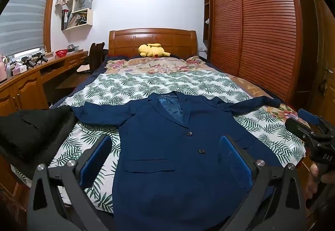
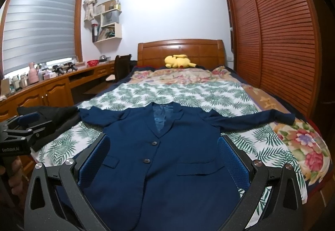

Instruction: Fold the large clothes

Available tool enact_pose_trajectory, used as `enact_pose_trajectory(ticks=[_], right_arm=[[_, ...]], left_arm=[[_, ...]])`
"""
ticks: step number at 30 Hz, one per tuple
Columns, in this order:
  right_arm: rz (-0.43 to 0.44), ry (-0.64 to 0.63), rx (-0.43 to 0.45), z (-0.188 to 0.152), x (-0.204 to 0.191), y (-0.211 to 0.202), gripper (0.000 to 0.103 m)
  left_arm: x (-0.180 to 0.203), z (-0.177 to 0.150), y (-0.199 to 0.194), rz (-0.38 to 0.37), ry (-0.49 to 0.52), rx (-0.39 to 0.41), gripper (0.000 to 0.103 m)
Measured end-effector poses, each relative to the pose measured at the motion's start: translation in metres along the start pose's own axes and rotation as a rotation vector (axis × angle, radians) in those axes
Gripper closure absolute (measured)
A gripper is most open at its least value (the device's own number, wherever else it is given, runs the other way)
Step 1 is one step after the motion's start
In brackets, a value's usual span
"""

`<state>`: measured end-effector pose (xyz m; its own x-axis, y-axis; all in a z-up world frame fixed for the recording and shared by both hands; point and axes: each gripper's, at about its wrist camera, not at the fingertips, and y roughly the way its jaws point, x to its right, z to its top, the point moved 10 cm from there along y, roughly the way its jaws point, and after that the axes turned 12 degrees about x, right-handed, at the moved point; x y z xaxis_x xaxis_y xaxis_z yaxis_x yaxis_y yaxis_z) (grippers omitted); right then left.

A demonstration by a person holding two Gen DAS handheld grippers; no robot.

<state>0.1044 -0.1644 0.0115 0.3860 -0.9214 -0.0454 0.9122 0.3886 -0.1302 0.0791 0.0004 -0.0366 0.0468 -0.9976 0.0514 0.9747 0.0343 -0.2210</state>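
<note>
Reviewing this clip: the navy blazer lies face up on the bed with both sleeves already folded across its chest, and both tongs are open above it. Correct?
Not quite. The navy blazer lies face up on the bed, but its sleeves are spread out to either side, not folded; the right wrist view shows this. The left tongs and right tongs are open.

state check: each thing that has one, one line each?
navy blazer: flat on bed, face up, buttoned, sleeves spread, unfolded
black garment: lying at the bed's left edge
left gripper: open, empty
right gripper: open, empty
wardrobe doors: closed
window blind: mostly lowered
</note>
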Motion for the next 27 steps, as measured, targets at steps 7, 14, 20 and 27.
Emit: enact_pose_trajectory(ticks=[7,14,20,27], right_arm=[[0.003,0.0,0.003,0.0017,-0.0008,-0.0037,0.0],[0.0,-0.002,0.005,0.0029,-0.0016,-0.0051,0.0],[0.002,0.002,0.0,0.0037,0.0008,-0.0049,0.0],[0.002,0.001,0.0,0.0032,0.0014,-0.0042,0.0]], left_arm=[[0.002,0.0028,-0.0023,0.006,0.005,0.01,0.0],[0.0013,0.0036,-0.0029,0.009,0.008,0.013,0.0],[0.0014,0.0034,-0.0036,0.01,0.01,0.014,0.0],[0.0017,0.0036,-0.0035,0.01,0.009,0.013,0.0]])
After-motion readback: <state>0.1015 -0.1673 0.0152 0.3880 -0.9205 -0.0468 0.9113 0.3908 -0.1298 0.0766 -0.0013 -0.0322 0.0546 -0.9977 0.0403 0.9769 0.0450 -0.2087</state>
